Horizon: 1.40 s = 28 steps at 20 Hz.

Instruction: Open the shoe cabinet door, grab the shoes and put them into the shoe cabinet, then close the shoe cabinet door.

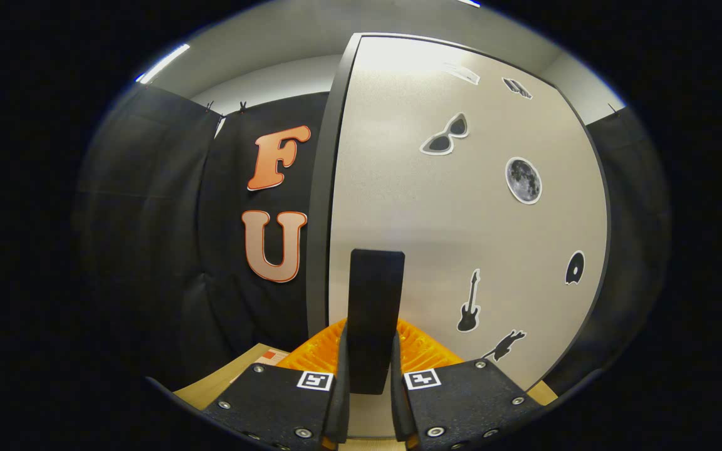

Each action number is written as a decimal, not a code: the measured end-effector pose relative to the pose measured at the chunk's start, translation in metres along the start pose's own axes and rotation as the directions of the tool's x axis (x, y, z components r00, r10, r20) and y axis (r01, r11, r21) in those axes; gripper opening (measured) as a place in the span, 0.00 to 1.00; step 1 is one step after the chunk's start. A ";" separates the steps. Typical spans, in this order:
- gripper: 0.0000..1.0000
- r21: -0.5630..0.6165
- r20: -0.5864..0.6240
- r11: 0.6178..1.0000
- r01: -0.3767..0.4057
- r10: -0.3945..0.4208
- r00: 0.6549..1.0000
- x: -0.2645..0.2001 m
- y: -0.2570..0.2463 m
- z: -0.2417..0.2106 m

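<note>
Black door handle [375,313] clamped between tool [370,401] fingers, cabinet door [461,219] behind.

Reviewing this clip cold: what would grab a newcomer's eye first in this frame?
First, the tall pale cabinet door just ahead of the fingers, dotted with dark stickers: sunglasses, a moon and a guitar. Next, the black upright handle on the door, standing between the fingers of the gripper, which appear closed on it.
</note>
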<state>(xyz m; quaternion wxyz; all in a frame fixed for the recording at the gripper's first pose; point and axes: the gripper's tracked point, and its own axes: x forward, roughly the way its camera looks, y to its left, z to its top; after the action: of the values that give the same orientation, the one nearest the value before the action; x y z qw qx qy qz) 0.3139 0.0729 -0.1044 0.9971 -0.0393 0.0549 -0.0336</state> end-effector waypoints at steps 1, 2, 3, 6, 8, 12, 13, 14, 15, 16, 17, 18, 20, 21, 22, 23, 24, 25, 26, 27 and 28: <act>0.26 0.007 -0.008 1.000 0.002 -0.002 1.000 -0.001 0.000 0.000; 0.26 0.010 -0.014 1.000 0.002 -0.002 1.000 -0.002 -0.001 -0.001; 0.26 0.010 -0.017 1.000 0.000 0.000 1.000 -0.004 -0.001 -0.001; 0.26 0.024 -0.025 1.000 -0.003 0.003 1.000 -0.013 -0.001 0.000; 0.26 0.027 -0.028 1.000 0.003 -0.002 1.000 -0.026 -0.002 0.002; 0.26 0.032 -0.028 0.999 0.009 -0.008 1.000 -0.051 -0.009 0.001; 0.26 0.029 -0.028 1.000 0.008 -0.007 1.000 -0.058 -0.011 0.001; 0.26 0.030 -0.030 0.999 0.009 -0.008 1.000 -0.065 -0.014 0.001; 0.26 0.034 -0.031 0.999 0.013 -0.012 0.999 -0.071 -0.017 0.000; 0.26 0.036 -0.030 0.999 0.017 -0.016 0.999 -0.076 -0.020 0.000; 0.26 0.030 -0.030 0.999 0.020 -0.020 0.999 -0.081 -0.022 0.000; 0.26 0.019 -0.031 1.000 0.022 -0.021 0.999 -0.086 -0.026 -0.001; 0.26 0.022 -0.036 0.999 0.024 -0.023 0.999 -0.094 -0.031 -0.002; 0.26 0.020 -0.039 0.999 0.027 -0.026 0.999 -0.099 -0.034 -0.002; 0.26 0.018 -0.038 0.999 0.032 -0.031 0.999 -0.103 -0.037 -0.003; 0.26 0.020 -0.037 0.999 0.035 -0.034 0.999 -0.108 -0.040 -0.003; 0.26 0.023 -0.039 0.999 0.033 -0.032 0.999 -0.111 -0.043 -0.004; 0.26 0.026 -0.038 0.999 0.028 -0.027 0.999 -0.115 -0.047 -0.004; 0.26 0.028 -0.036 0.999 0.021 -0.020 0.999 -0.118 -0.049 -0.006; 0.26 0.029 -0.030 1.000 0.012 -0.011 0.999 -0.123 -0.053 -0.005; 0.26 0.027 -0.025 1.000 0.000 0.000 1.000 -0.127 -0.056 -0.005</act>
<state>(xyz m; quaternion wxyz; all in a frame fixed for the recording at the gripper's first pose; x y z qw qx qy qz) 0.1844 0.0261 -0.0914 0.9968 -0.0254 0.0672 -0.0348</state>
